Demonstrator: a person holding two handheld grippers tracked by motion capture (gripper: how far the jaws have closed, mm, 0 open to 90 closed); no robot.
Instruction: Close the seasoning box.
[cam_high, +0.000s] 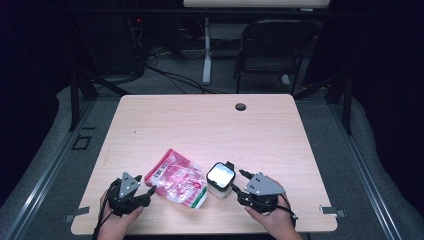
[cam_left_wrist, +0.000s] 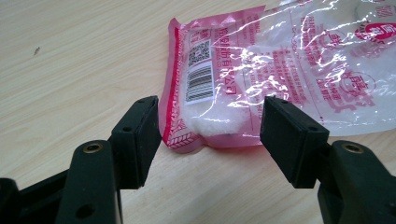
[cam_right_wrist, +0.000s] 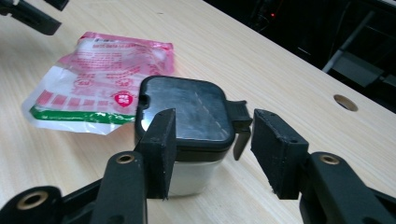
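One pink plastic bag (cam_high: 177, 178), one lidded container (cam_high: 220, 180) and two tongs sit on one table (cam_high: 200, 125).

The surface (cam_high: 210, 120) looks like pale wood laminate, smooth and matt. Ahead of the left claw (cam_left_wrist: 210, 123) lies a pouch (cam_left_wrist: 280, 70) of glossy, crinkled clear-and-pink plastic film. Just before the right claw (cam_right_wrist: 212, 140) stands a container (cam_right_wrist: 187, 135) with a shiny black plastic lid. Both claws' pads look matt black.
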